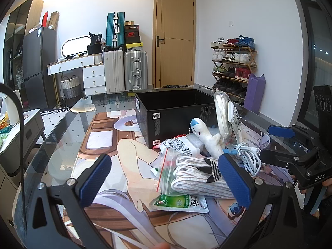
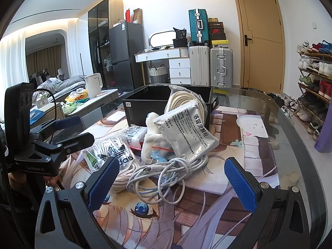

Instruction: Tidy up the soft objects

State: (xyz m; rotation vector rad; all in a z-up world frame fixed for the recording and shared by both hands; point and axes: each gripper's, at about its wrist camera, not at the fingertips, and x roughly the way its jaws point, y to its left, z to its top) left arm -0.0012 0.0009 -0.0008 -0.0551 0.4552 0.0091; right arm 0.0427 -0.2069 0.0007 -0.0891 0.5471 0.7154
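Note:
A pile of soft items lies on an anime-print mat in front of a black open box. My left gripper is open and low over the mat. A zip bag of white Adidas laces lies by its right pad, above a green sachet. Behind them are a white plush and a coiled white cable. My right gripper is open, with the cable between its fingers. A grey sachet leans on the plush, and a bagged cream rope leans on the box.
The mat lies on a glass table whose curved edge runs along the right. A white packet sits by the box. A shoe rack, a purple roll, suitcases and a door stand behind. A side table with a kettle is on the left.

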